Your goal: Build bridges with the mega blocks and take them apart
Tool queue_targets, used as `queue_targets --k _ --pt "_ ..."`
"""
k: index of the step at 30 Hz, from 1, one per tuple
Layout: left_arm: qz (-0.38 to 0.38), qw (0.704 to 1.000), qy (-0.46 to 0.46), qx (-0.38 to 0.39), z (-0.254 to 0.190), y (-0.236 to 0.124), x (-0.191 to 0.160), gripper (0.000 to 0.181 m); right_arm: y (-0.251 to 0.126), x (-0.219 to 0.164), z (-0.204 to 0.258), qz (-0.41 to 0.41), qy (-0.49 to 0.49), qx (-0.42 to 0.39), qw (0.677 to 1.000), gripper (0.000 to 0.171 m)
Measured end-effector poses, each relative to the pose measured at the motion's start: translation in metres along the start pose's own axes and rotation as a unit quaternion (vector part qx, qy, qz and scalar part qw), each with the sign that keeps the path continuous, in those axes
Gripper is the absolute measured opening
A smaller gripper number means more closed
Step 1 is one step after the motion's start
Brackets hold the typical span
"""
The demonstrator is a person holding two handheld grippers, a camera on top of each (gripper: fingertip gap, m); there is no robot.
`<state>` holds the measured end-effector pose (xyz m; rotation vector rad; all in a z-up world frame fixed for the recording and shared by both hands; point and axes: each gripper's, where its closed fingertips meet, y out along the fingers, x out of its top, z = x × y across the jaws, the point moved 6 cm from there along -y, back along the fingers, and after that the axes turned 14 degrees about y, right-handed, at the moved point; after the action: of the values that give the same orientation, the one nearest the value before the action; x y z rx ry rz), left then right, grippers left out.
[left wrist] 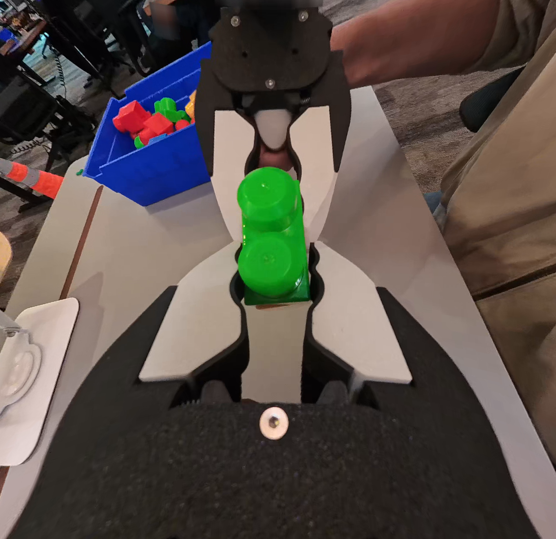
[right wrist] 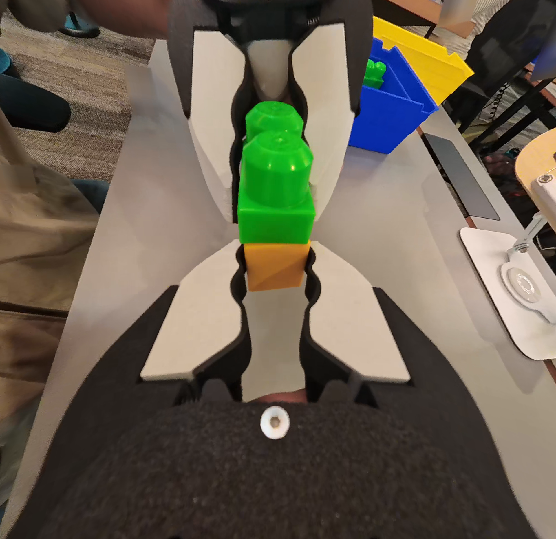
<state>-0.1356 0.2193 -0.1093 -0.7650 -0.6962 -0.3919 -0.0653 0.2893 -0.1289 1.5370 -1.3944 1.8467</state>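
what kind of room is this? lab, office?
Probably an office-style lab or workroom: grey table with blue bin and yellow bin for parts, carpeted floor, and further desks with cabling behind. Not a home.

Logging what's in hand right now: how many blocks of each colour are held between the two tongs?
green block: 1
orange block: 1
Total: 2
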Motion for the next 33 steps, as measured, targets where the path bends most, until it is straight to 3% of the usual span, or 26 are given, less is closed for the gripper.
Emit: queue_targets --k 26,33 --pt "-0.040 0.997 -0.006 0.060 -0.010 -0.005 0.003 0.037 0.022 -0.007 0.002 0.080 -0.017 0.022 0.996 0.036" --pt "0.016 0.998 0.007 0.064 -0.011 0.000 -0.010 0.037 0.017 -0.013 -0.003 0.092 -0.018 -0.001 0.996 0.036"
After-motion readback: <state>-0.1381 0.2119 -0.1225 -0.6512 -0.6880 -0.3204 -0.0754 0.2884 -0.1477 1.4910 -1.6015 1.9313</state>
